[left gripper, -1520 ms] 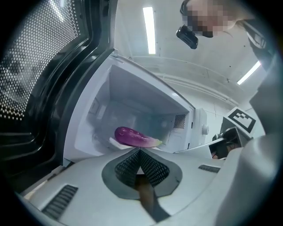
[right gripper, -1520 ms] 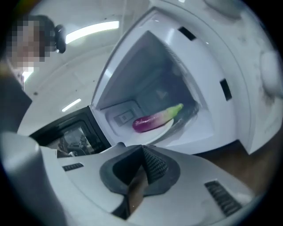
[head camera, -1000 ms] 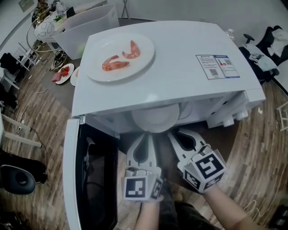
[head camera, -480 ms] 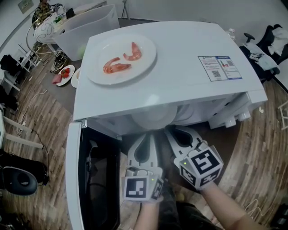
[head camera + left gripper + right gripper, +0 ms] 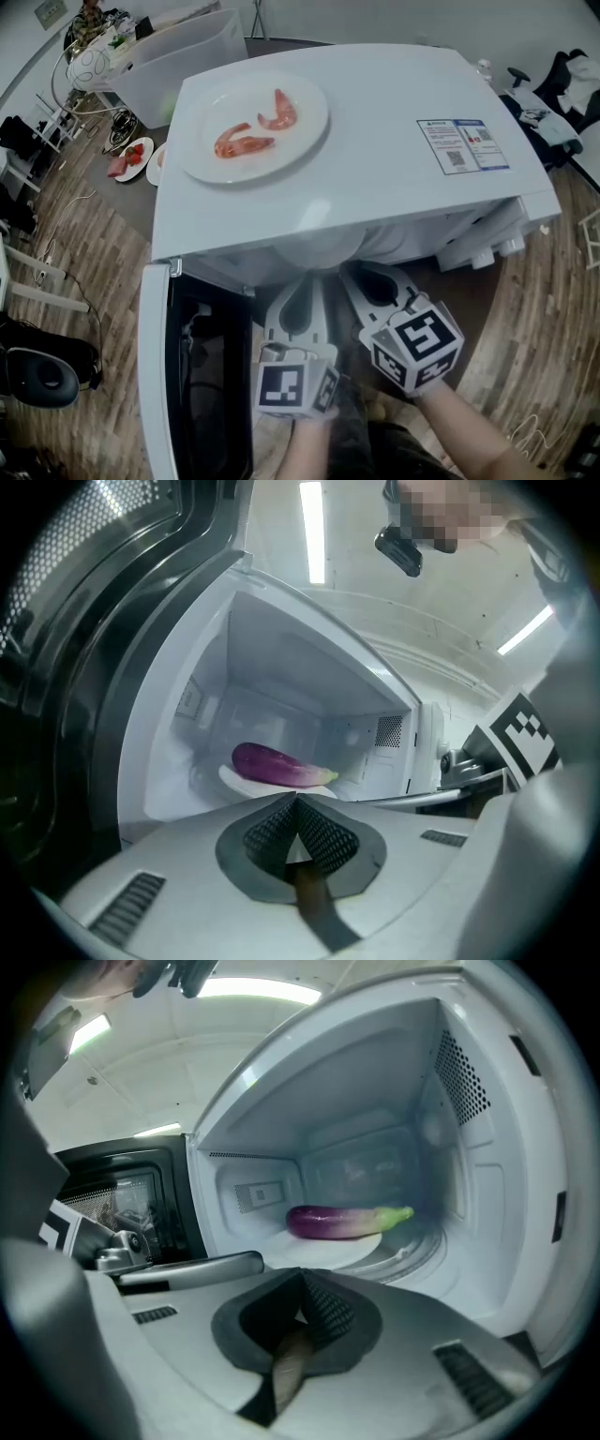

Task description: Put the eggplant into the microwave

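Eggplant (image 5: 342, 1222): where is it?
Inside the microwave (image 5: 375, 178), lying on its side on the white plate (image 5: 319, 1249) on the cavity floor. Its green stem end points toward the microwave's right wall. Neither of your tools touches it.

And the left gripper?
Your left gripper (image 5: 312, 283) sits just in front of the microwave's opening, pointing in. Its jaws are pressed together with nothing between them.

The right one?
Your right gripper (image 5: 354, 274) is just beside the left one, also at the mouth of the microwave. Its jaws are together too, and empty.

Door?
The door (image 5: 155, 375) is swung wide open at the microwave's left side, its dark inner face showing next to your left gripper.

Anything on top?
A second plate (image 5: 202, 159) rests on the microwave's roof, toward the left, carrying two pink shrimp (image 5: 242, 143). A printed label (image 5: 462, 143) is stuck to the roof near its right edge. Behind the microwave's left rear corner stands a clear plastic bin (image 5: 178, 56).
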Demonstrator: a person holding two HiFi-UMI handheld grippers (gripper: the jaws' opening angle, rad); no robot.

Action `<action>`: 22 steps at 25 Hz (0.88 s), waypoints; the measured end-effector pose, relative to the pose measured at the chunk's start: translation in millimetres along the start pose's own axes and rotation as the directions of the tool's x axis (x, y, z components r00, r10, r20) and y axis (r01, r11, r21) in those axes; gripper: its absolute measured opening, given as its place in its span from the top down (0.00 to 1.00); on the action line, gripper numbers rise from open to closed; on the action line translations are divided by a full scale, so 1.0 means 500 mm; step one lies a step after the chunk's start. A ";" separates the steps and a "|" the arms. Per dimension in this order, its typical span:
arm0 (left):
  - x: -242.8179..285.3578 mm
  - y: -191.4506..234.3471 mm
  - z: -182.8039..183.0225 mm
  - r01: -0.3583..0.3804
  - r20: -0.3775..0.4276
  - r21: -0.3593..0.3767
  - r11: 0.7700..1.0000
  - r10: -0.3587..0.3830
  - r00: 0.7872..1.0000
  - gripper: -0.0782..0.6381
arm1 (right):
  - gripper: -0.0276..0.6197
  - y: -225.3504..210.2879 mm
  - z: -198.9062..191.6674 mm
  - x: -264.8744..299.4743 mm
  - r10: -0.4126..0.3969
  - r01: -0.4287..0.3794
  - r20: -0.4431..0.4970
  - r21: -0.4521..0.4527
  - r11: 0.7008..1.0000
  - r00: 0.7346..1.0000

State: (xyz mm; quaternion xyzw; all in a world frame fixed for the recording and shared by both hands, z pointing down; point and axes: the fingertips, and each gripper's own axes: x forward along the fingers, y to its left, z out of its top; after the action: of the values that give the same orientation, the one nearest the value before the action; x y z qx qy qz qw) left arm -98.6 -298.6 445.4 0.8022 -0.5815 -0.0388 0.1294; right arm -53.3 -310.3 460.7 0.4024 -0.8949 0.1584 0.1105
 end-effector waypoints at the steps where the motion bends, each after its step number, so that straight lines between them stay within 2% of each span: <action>1: 0.003 0.000 0.000 0.003 -0.004 -0.002 1.000 -0.003 1.000 0.89 | 0.95 0.001 0.000 0.001 0.001 -0.001 -0.001 0.005 1.000 1.000; 14: 0.034 -0.006 0.000 0.034 -0.038 -0.034 0.999 -0.035 0.999 0.89 | 0.95 0.000 0.021 0.011 0.005 -0.005 0.012 0.060 0.998 1.000; 20: 0.024 -0.007 0.002 0.040 -0.017 -0.037 0.999 -0.040 0.999 0.89 | 0.95 0.013 0.028 -0.001 0.039 -0.040 0.041 0.038 0.998 0.998; 22: 0.018 -0.010 0.000 0.042 -0.016 -0.032 0.999 -0.042 0.999 0.89 | 0.95 0.018 0.029 -0.007 0.059 -0.062 0.062 0.057 0.996 0.996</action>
State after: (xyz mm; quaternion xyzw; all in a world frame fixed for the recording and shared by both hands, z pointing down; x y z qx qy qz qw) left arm -91.3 -305.6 444.8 0.8124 -0.5627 -0.0440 0.1463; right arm -58.8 -307.5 444.3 0.3827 -0.9046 0.1756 0.0668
